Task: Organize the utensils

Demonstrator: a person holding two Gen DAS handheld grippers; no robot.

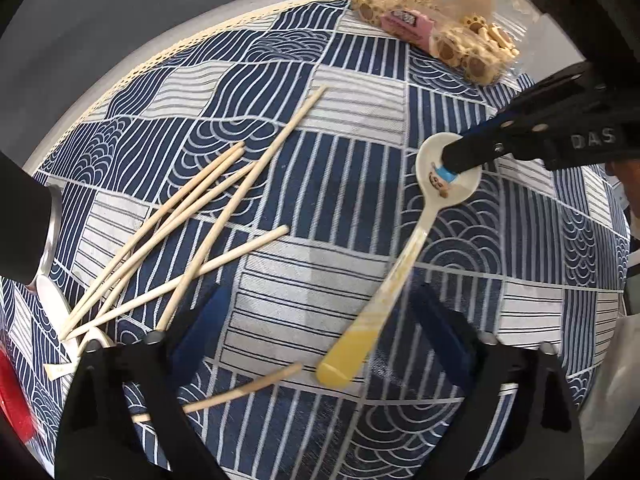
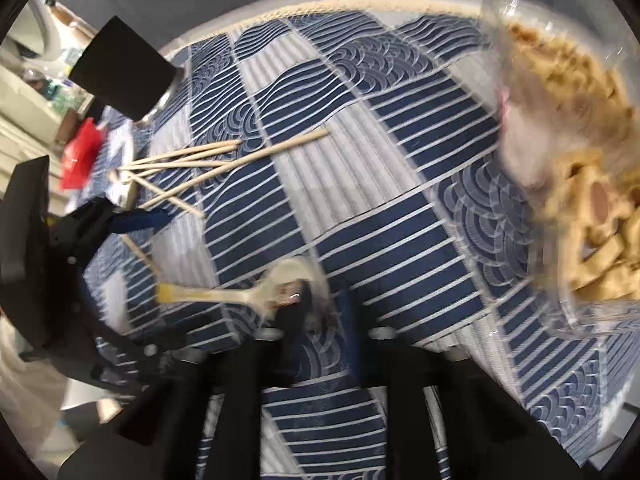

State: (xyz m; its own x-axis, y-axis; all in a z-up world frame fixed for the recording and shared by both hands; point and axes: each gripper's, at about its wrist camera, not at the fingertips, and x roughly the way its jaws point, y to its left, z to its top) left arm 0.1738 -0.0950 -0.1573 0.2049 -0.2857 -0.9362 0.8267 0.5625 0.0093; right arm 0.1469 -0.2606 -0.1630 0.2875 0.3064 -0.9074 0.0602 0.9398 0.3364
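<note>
My right hand-held gripper (image 1: 460,158) pinches the spoon (image 1: 404,248) by its bowl, handle angled low over the bench (image 1: 304,280). My left hand-held gripper (image 1: 320,332) hangs open near that handle, probably to steady it. Chopsticks (image 1: 192,236) lie scattered alongside.

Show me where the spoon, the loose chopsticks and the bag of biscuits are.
spoon (image 1: 404,268), left wrist view, on its handle.
chopsticks (image 1: 224,216), left wrist view, mid-shaft of the longest one.
bag of biscuits (image 1: 452,46), left wrist view, on the biscuits inside.
</note>
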